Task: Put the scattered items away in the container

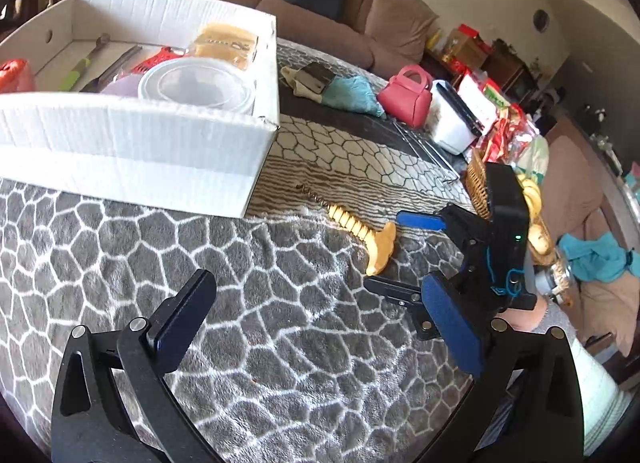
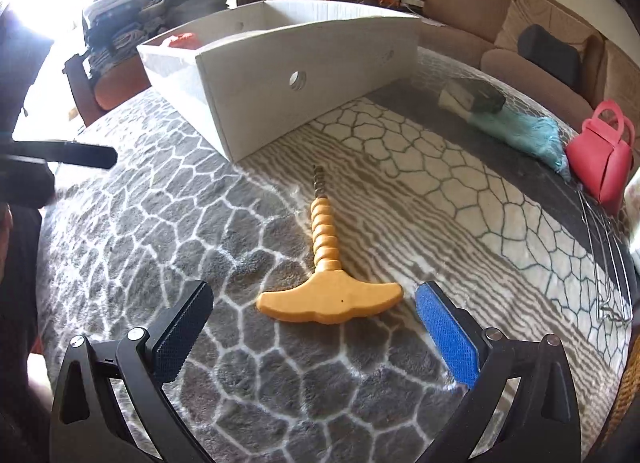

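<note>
Corkscrew [image 2: 326,263] flat on blanket [image 2: 200,223], screw tip toward box [image 2: 280,75] (T-handle nearest), right tool [image 2: 316,327] spread empty, left tool [image 1: 320,327] likewise.

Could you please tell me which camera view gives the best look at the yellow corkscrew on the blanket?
The right wrist view: the corkscrew lies whole, centred and large, just ahead of the open right gripper. The left wrist view shows it smaller, foreshortened, off to the side.
</note>
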`<control>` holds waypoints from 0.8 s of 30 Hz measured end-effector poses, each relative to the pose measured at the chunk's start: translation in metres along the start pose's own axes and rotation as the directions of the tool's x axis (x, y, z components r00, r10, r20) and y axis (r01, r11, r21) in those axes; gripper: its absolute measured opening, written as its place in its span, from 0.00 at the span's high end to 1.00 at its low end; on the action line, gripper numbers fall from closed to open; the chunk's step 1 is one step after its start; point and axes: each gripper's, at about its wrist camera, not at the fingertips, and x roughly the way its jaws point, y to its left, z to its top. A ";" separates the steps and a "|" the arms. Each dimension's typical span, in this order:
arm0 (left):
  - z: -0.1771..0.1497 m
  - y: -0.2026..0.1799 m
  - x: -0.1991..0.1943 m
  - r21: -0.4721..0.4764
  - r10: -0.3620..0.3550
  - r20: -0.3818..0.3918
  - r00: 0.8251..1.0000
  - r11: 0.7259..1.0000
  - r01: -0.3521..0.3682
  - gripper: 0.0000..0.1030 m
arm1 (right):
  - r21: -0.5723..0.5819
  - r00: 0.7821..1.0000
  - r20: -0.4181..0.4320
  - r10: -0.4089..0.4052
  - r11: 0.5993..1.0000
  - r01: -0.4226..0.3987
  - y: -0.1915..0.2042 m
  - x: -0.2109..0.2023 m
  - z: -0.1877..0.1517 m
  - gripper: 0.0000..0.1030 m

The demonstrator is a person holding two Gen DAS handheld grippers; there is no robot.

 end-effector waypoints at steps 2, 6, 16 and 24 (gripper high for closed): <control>0.003 0.001 0.001 0.011 -0.018 0.007 1.000 1.000 0.018 0.00 | 0.025 1.000 -0.024 0.016 1.000 -0.015 -0.010 0.009 -0.002 0.00; 0.002 0.010 0.013 -0.070 -0.075 -0.005 0.997 0.995 0.074 0.00 | 0.074 0.999 0.016 0.029 0.997 -0.030 -0.019 0.006 -0.003 0.20; 0.008 0.003 0.023 -0.104 -0.165 -0.008 0.986 0.981 0.163 0.00 | 0.216 0.995 0.093 0.033 0.975 -0.052 -0.021 -0.023 0.000 0.25; 0.015 0.006 0.010 -0.115 -0.234 0.057 0.971 0.964 0.239 0.00 | 0.345 0.984 0.178 -0.003 0.937 -0.059 -0.019 -0.071 0.014 0.49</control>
